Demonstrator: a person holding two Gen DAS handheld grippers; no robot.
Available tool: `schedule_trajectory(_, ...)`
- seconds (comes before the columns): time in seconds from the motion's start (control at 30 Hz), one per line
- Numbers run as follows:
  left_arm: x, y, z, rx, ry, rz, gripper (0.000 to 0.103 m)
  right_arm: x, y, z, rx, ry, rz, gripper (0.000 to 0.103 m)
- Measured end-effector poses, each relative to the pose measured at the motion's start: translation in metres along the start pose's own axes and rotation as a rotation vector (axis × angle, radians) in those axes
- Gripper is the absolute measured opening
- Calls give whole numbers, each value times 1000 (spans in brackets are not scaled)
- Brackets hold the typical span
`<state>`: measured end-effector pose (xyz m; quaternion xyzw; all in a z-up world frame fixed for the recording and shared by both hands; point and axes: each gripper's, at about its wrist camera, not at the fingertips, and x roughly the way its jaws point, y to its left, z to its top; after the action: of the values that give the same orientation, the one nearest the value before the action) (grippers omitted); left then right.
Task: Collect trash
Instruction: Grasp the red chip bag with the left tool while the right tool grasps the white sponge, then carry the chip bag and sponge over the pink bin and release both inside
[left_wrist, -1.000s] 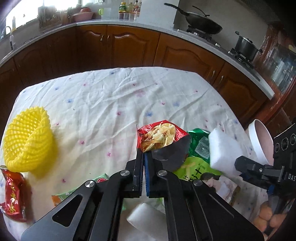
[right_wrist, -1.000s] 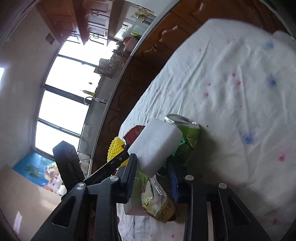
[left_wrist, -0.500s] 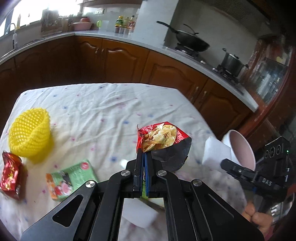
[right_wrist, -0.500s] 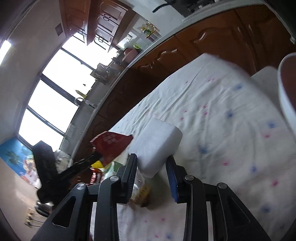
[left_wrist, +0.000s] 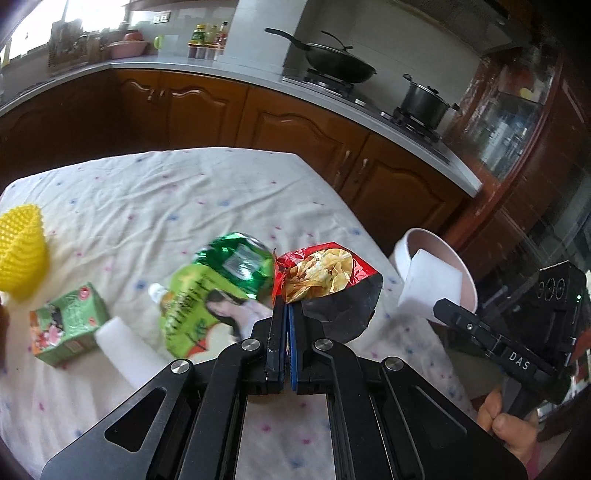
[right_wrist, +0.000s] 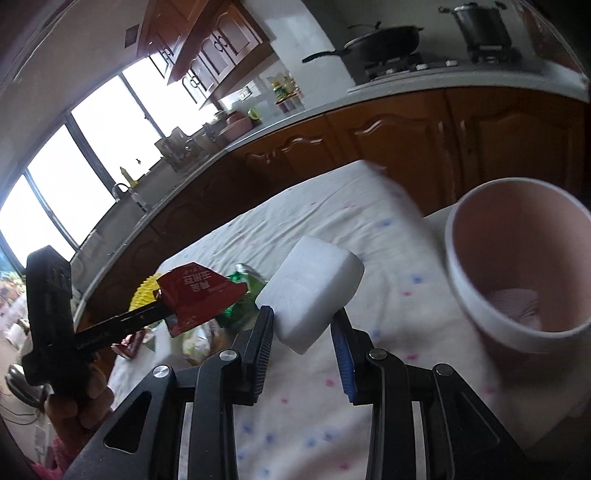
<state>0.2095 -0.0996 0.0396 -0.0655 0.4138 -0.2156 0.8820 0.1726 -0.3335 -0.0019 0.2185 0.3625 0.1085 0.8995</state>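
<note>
My left gripper (left_wrist: 283, 314) is shut on a red chip bag (left_wrist: 325, 275) and holds it above the table; the bag also shows in the right wrist view (right_wrist: 199, 293). My right gripper (right_wrist: 303, 325) is shut on a white foam block (right_wrist: 312, 290), held just left of the pink bin (right_wrist: 517, 266). In the left wrist view the foam block (left_wrist: 430, 282) sits in front of the bin (left_wrist: 448, 247) at the table's right edge. Green snack bags (left_wrist: 218, 288), a green carton (left_wrist: 68, 323), another white foam block (left_wrist: 125, 347) and a yellow foam net (left_wrist: 22, 251) lie on the tablecloth.
The table (left_wrist: 207, 192) has a white dotted cloth. Brown kitchen cabinets (left_wrist: 295, 133) and a counter with a wok (left_wrist: 332, 62) and a pot (left_wrist: 424, 99) run behind it. The bin holds some pale trash (right_wrist: 513, 302) at its bottom.
Both grippers have lifted and swung right toward the pink bin, each still holding its item. The bin is now larger and closer in the right wrist view.
</note>
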Motion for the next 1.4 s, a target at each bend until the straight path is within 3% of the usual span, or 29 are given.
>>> schedule_trajectory(0.8,35,-103,6,134,39,-100,0,-75,-77,-4,37,-117,-214,33)
schedule_trajectory(1.4,78,-158,20,196,94,-147,0,-89,-116,5,42,-133,-305,33)
